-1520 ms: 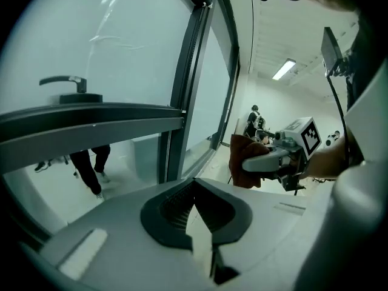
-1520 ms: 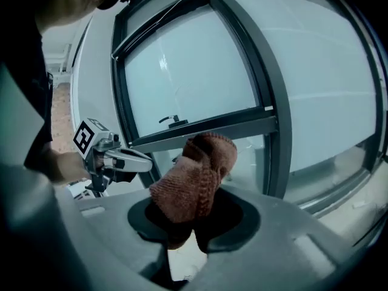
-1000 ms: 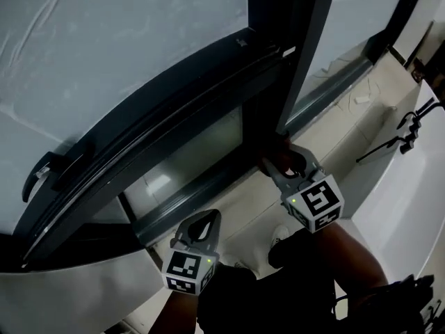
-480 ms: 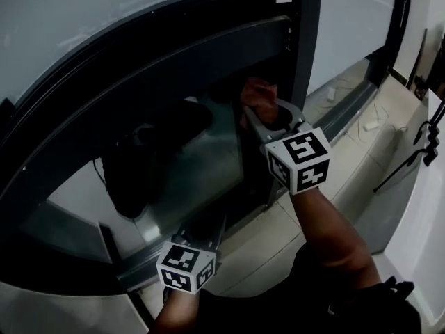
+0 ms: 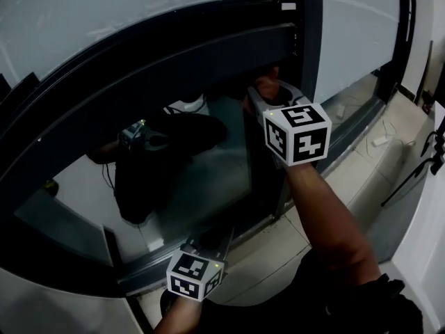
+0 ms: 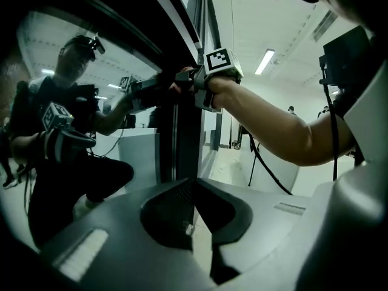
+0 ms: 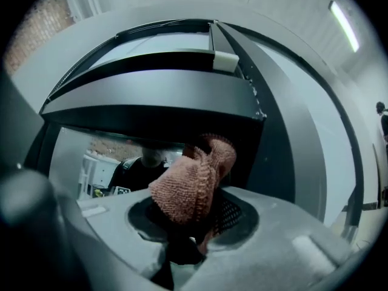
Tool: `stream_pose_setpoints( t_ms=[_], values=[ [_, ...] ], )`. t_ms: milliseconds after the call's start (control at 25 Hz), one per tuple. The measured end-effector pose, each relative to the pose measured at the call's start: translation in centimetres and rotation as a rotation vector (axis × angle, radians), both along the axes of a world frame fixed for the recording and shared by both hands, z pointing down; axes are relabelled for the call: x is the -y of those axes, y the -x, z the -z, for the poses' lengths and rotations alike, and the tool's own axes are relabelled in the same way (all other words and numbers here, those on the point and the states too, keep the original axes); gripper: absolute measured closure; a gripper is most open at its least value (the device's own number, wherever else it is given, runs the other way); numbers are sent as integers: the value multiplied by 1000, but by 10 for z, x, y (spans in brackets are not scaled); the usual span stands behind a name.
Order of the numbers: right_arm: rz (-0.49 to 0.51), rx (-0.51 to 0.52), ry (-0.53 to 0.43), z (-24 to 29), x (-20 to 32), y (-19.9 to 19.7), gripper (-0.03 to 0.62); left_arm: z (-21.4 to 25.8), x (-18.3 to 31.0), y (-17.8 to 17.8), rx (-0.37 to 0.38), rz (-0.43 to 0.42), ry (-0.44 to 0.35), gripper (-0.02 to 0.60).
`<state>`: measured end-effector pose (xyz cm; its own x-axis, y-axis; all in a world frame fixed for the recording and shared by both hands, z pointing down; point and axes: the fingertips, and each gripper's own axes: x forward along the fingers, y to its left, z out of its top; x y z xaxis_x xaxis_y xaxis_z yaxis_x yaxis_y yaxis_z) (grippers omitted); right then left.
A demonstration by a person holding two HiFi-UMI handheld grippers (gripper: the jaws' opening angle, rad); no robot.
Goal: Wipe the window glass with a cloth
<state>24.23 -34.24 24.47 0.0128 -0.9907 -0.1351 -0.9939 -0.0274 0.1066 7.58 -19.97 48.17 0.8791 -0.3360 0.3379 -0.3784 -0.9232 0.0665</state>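
Cloth (image 7: 193, 180), pinkish terry, pinched in right gripper (image 5: 268, 100) at window glass (image 5: 208, 160), upper centre; left gripper (image 5: 213, 242) closed, empty, bottom centre.

Head view: from above, tilted steeply down onto the dark metal window frame (image 5: 174, 65) and its lower glass pane (image 5: 222, 155). The left gripper (image 5: 217, 245) lies at the bottom edge and the right gripper (image 5: 268, 96) near the centre.
Left gripper view: from low, near the pale tiled floor (image 6: 230, 168), facing upward along its own jaws toward the frame's upright post and the raised right gripper.
Right gripper view: close to the pane, facing up along its jaws at the frame's crossbar. A pinkish-brown knitted cloth (image 7: 191, 183) fills the near centre.
Shared, head and left gripper views: the upright post, the right gripper and the forearm behind it.
Shared, head and right gripper views: the crossbar, the lower pane and its reflection.
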Motion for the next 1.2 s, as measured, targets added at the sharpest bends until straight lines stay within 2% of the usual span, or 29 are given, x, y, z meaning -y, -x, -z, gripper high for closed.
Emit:
stream_pose_setpoints(
  t_ms=[240,480,600,840,1200],
  values=[
    [19,-26,8,21,3,5,493,-4,-4,3,-1,6,-2,565],
    [-54,-119,-8,12,4,8,496,-13,-15,1,-18,-20,47,565],
    [-63,-112,-20,6,5,6,499,-13,-13,3,-16,-14,47,565],
    [-67,-93,7,-25,6,4,499,-18,-11,20,-22,8,40,565],
    [-79,-120,62,-84,6,4,499,-38,-16,22,-13,24,77,565]
  ],
)
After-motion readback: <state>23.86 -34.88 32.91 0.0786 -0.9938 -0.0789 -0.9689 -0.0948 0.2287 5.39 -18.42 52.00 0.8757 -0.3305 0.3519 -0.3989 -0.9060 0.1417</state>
